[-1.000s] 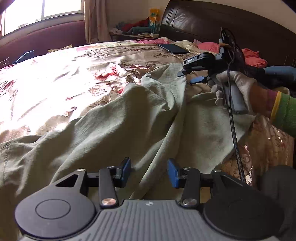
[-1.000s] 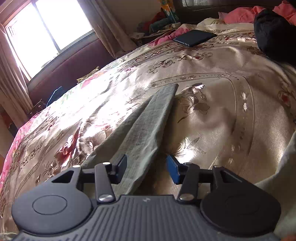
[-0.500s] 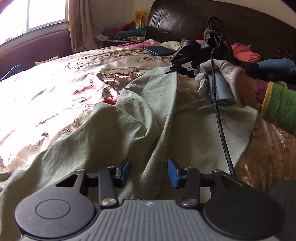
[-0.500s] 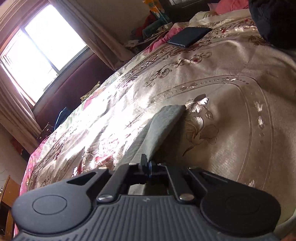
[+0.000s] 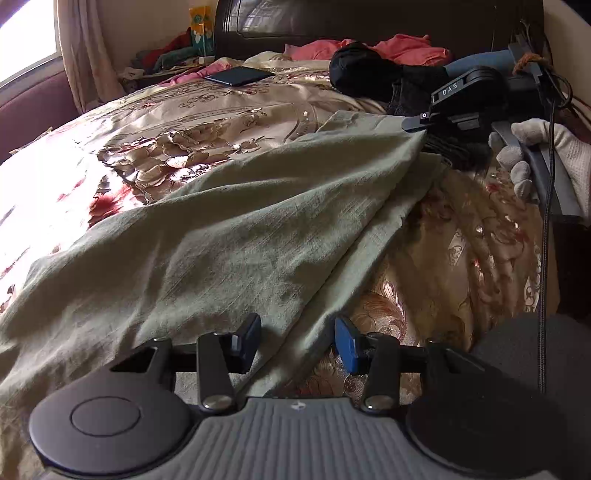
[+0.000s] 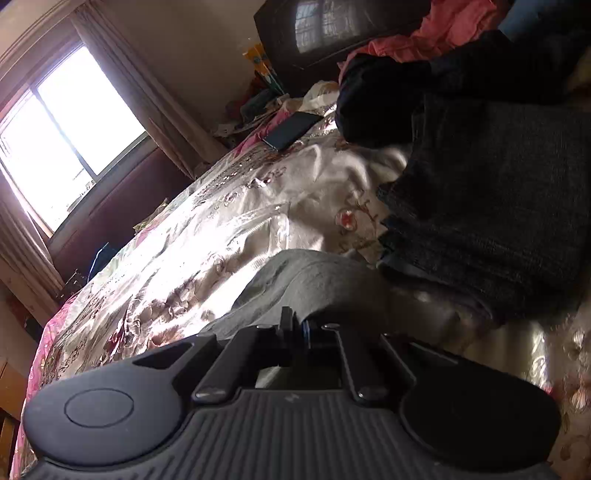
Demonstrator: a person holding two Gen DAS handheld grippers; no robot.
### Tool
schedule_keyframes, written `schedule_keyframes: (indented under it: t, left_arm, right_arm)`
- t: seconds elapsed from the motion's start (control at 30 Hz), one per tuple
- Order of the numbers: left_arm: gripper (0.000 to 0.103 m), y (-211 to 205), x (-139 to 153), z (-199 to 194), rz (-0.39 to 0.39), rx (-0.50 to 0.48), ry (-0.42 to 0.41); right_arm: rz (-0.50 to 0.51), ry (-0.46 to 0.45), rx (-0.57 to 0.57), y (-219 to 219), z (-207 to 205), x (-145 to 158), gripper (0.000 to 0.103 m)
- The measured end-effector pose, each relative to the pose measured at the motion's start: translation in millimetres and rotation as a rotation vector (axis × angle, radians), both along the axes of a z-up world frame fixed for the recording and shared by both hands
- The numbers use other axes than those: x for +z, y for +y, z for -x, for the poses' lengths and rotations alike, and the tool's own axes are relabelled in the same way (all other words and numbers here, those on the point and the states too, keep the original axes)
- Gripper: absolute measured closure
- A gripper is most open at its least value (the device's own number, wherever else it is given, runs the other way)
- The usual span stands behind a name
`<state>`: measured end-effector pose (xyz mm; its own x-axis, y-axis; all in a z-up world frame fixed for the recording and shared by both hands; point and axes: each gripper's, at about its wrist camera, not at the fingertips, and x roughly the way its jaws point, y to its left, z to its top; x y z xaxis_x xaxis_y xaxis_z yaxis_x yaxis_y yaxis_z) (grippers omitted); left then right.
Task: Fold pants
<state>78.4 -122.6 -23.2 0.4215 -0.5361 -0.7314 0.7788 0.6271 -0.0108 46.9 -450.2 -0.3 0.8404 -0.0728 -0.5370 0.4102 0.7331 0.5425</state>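
- The right hand-held gripper [image 6: 295, 328] has its fingers pressed together on an edge of the pants [image 5: 229, 229], at the far end of the cloth toward the headboard [image 5: 369, 18].
- The left hand-held gripper [image 5: 295, 341] is spread wide, holding nothing, with a fold of the pants lying between its fingers at the near edge of the bed [image 5: 461, 251].
- The pants lie lengthwise across the bed, the top layer pulled into a slanted ridge, not flat.
- Risk: the pinch looks thin, so the cloth could slip out if it is carried across with a jerk.
- Risk: with the near end loose, I judge the whole garment may drag and bunch instead of folding.
- Risk: the stack of dark clothes [image 6: 487, 221] sits just beside the held end and could snag it.
- The bedspread is glossy and flowered; a window [image 6: 66, 125] glares brightly, and a dark tablet [image 5: 239, 75] lies near the headboard.
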Motion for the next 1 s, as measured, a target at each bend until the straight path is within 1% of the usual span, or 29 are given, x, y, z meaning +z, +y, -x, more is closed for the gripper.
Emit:
schedule_keyframes:
  t: [0.07,0.1,0.17,0.23,0.27,0.3,0.37,0.4,0.43,0.47,0.5,0.57,0.63,0.7,0.73,0.77,0.8,0.83,0.9,0.97,1.0]
  left_arm:
    - [0.046,-2.2,2.2,0.2,-0.011,0.005,0.004]
    - [0.046,-3.4,4.0,0.0,-0.015,0.009,0.007]
    - [0.046,-6.9,4.9,-0.7,-0.029,0.015,0.006]
    - [0.046,-6.7,5.0,-1.3,-0.042,0.015,0.006]
    - [0.046,-7.1,4.9,-0.8,-0.047,0.016,0.006]
    - [0.046,-7.8,5.2,-0.5,-0.051,0.018,0.006]
    - [0.046,-9.6,4.4,-1.6,-0.054,0.024,0.011]
    - [0.046,-10.5,4.5,-1.7,-0.055,0.026,0.012]
    - [0.046,-11.3,4.7,-1.8,-0.056,0.027,0.012]
    - [0.046,-11.7,4.9,-1.5,-0.058,0.027,0.011]
    - [0.046,-12.6,5.1,-1.1,-0.062,0.026,0.007]
    - [0.046,-13.0,5.4,0.0,-0.065,0.022,0.003]
    - [0.046,-12.5,4.5,0.4,-0.065,0.022,0.004]
    - [0.045,-12.8,3.2,-0.7,-0.065,0.023,0.009]
    - [0.045,-13.1,2.8,-1.4,-0.067,0.024,0.011]
    - [0.044,-13.4,2.7,-1.9,-0.068,0.025,0.012]
    - [0.044,-13.7,2.9,-2.3,-0.07,0.025,0.012]
    - [0.044,-14.4,3.2,-2.4,-0.074,0.025,0.012]
    - [0.044,-15.9,3.4,-2.4,-0.081,0.02,0.008]
    - [0.043,-17.6,3.5,-2.9,-0.083,0.018,0.005]
    - [0.043,-18.5,3.6,-3.1,-0.082,0.016,0.004]
  right_arm:
    - [-0.083,-0.005,-0.021,-8.1,6.1,-18.3,0.094]
    - [-0.138,-0.029,-0.032,-14.5,10.3,-28.3,0.093]
    - [-0.209,-0.064,-0.063,-23.0,9.8,-36.5,0.086]
    - [-0.268,-0.111,-0.087,-30.8,6.8,-40.6,0.064]
    - [-0.295,-0.144,-0.098,-33.5,7.2,-42.3,0.062]
    - [-0.319,-0.176,-0.108,-39.4,4.1,-41.8,0.062]
    - [-0.318,-0.199,-0.119,-44.9,-1.8,-36.7,0.063]
    - [-0.299,-0.209,-0.119,-47.9,-5.3,-29.2,0.073]
    - [-0.283,-0.221,-0.113,-48.6,-6.2,-23.7,0.086]
    - [-0.256,-0.237,-0.101,-48.8,-8.7,-16.1,0.091]
    - [-0.21,-0.257,-0.101,-47.0,-6.5,-5.7,0.092]
    - [-0.128,-0.301,-0.108,-42.7,4.5,8.8,0.092]
    - [-0.074,-0.323,-0.107,-40.2,18.0,13.7,0.09]
    - [-0.068,-0.259,-0.109,-41.9,22.1,1.6,0.089]
    - [-0.08,-0.227,-0.11,-43.7,21.1,-5.4,0.089]
    - [-0.122,-0.189,-0.11,-47.0,20.6,-16.5,0.089]
    - [-0.175,-0.173,-0.108,-50.2,20.6,-27.3,0.089]
    - [-0.219,-0.168,-0.117,-53.1,20.2,-35.4,0.088]
    - [-0.265,-0.169,-0.137,-56.9,17.6,-44.8,0.087]
    - [-0.269,-0.161,-0.145,-59.4,10.7,-47.7,0.084]
    - [-0.251,-0.154,-0.141,-60.3,5.4,-46.2,0.078]
